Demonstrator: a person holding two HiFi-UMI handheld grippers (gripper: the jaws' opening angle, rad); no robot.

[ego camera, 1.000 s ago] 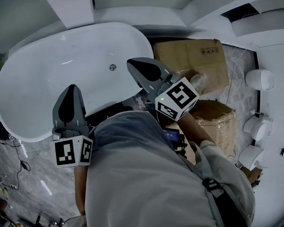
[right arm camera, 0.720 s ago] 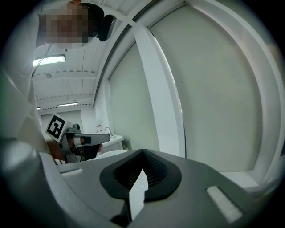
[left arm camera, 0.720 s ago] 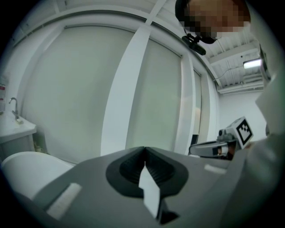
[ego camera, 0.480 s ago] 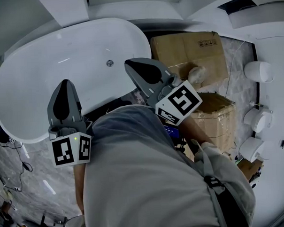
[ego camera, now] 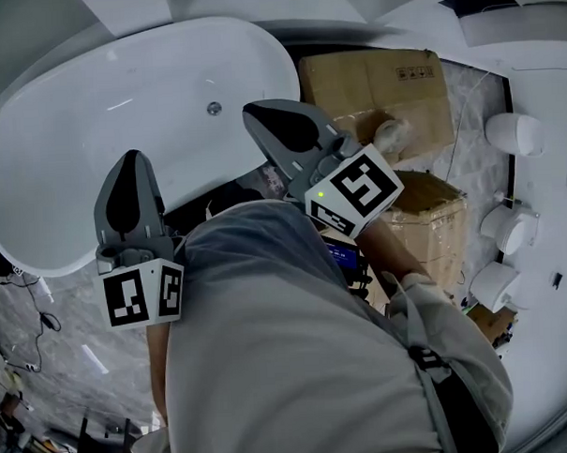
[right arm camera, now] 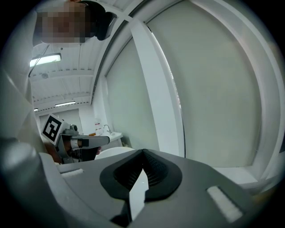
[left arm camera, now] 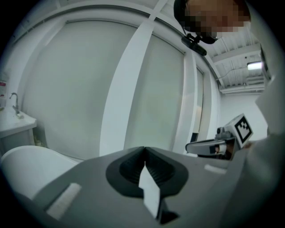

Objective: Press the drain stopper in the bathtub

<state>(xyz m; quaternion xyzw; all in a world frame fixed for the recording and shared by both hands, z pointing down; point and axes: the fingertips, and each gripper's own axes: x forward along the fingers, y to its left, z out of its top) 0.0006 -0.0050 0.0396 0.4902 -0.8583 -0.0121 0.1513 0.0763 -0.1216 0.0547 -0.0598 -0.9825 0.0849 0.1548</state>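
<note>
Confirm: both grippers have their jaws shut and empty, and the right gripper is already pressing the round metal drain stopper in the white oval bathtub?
No. The right gripper is not touching the round metal drain stopper: the head view shows it held clear of the stopper in the white oval bathtub. The rest holds: both it and the left gripper have jaws shut and empty.

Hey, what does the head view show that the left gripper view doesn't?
Only the head view shows the drain stopper in the floor of the bathtub, and the cardboard boxes beside it. Only the left gripper view shows a faucet on a basin and a ceiling light. Both show the left gripper, jaws shut, and the right gripper.
</note>
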